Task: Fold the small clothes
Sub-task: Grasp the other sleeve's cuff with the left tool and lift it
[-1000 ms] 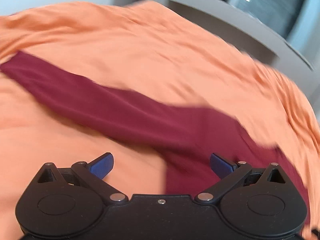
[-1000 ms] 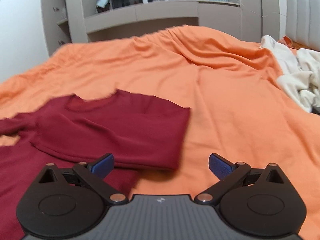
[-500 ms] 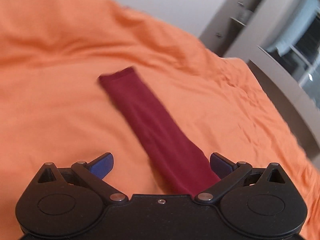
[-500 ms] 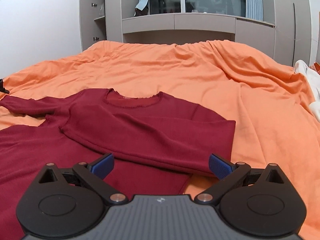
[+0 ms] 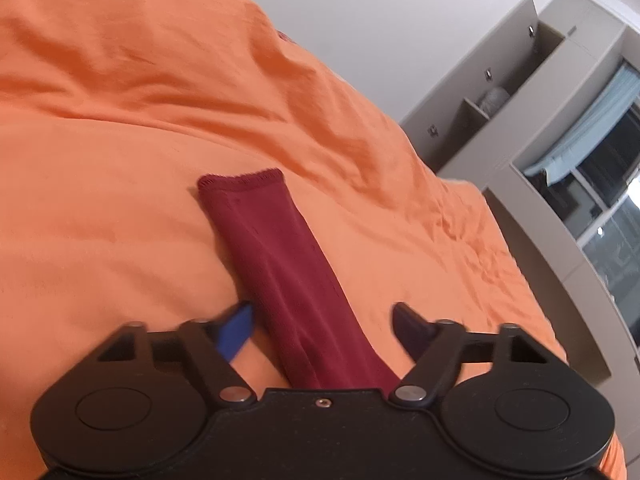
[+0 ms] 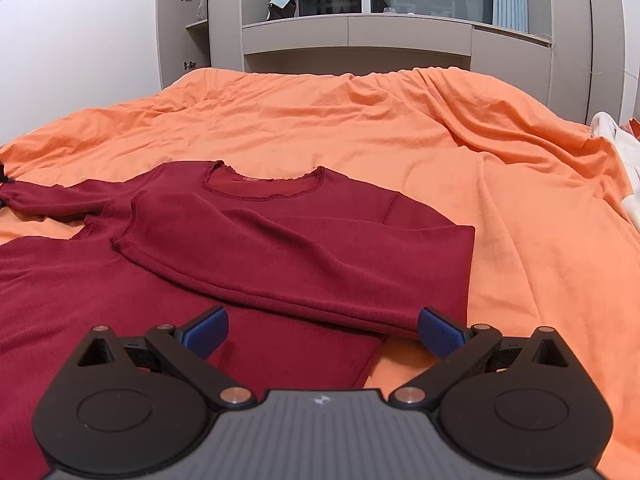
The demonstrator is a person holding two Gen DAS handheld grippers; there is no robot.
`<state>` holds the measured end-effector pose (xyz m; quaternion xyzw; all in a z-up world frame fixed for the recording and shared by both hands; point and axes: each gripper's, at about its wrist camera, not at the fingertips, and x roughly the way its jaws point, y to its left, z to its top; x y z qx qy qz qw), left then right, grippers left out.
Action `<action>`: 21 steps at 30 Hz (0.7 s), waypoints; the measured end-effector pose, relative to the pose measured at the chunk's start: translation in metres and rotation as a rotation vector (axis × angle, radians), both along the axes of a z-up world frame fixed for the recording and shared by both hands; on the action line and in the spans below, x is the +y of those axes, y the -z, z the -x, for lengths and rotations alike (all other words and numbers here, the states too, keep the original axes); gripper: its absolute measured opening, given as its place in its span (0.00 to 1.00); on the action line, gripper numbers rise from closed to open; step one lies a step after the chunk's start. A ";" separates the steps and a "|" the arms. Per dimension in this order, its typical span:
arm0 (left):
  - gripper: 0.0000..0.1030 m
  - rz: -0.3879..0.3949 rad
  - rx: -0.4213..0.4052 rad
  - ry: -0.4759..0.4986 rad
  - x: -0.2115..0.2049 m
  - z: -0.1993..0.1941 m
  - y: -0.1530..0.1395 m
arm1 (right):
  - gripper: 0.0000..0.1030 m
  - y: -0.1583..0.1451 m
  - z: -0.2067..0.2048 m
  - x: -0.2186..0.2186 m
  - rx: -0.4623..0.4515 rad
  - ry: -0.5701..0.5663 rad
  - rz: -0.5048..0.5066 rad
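A dark red long-sleeved shirt (image 6: 280,240) lies flat on the orange bedspread (image 6: 360,128), its right sleeve folded across the chest. The other sleeve (image 5: 272,248) stretches away from me in the left wrist view, its cuff at the far end. My left gripper (image 5: 322,316) straddles this sleeve near the shoulder. Its jaws are closing with the sleeve between them, and a gap still shows on the right side. My right gripper (image 6: 324,316) hangs open just above the shirt's lower body, near the folded sleeve's edge, holding nothing.
Pale clothes (image 6: 616,148) lie heaped at the bed's right edge. Grey cabinets and shelves (image 6: 360,36) line the wall behind the bed, also seen as shelves (image 5: 540,120) in the left wrist view. Rumpled orange bedspread (image 5: 120,120) surrounds the shirt.
The left gripper swung out along the sleeve, rolled, and its jaws narrowed around the sleeve. The right gripper shifted a little, so the shirt now sits squarely ahead of it.
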<state>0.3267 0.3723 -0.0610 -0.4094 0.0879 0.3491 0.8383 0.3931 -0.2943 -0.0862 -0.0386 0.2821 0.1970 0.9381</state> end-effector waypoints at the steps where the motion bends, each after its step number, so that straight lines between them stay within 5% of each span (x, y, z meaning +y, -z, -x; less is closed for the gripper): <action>1: 0.55 0.001 -0.004 -0.010 0.002 0.000 0.002 | 1.00 0.000 0.000 0.000 0.000 0.000 0.001; 5: 0.13 0.026 0.011 -0.061 0.009 0.004 0.010 | 1.00 0.000 0.001 0.000 -0.002 0.000 -0.001; 6: 0.09 0.033 0.006 -0.070 0.010 0.005 0.012 | 1.00 0.000 0.001 -0.001 -0.004 0.001 -0.002; 12: 0.07 -0.071 -0.028 -0.033 -0.002 0.004 -0.003 | 1.00 -0.004 0.004 -0.002 -0.021 -0.001 -0.010; 21: 0.06 -0.522 -0.027 0.251 -0.102 -0.035 -0.078 | 1.00 -0.011 0.008 -0.007 -0.043 0.002 -0.042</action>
